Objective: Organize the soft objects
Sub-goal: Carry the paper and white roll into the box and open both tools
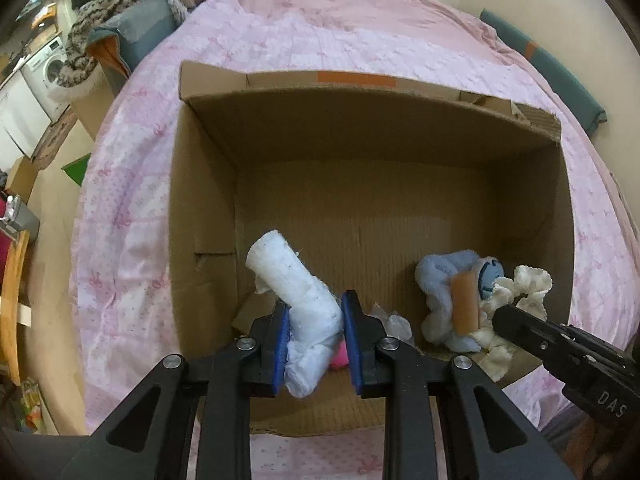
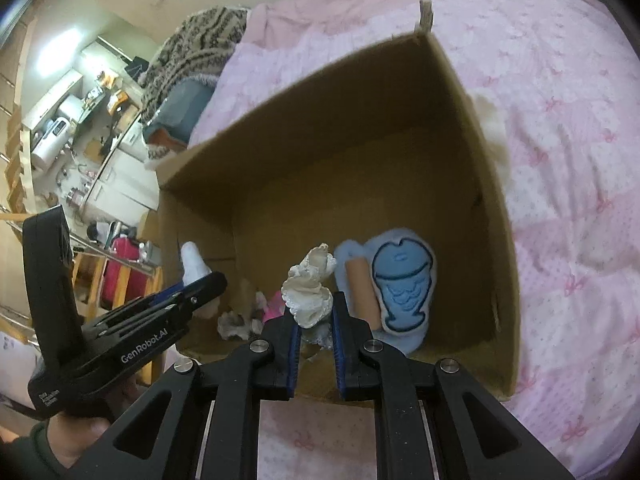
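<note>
left wrist view: left gripper angled down into the open brown cardboard box, blue pads clamped on a white rolled sock at the near-left corner. right gripper reaches in beside it, fingers nearly closed, pinching a cream frilly scrunchie. light blue fish-print plush slipper lies on the box floor, near-right, with a small pink item under the sock. box sits on a pink bow-print bedspread; kitchen area off to the left.
</note>
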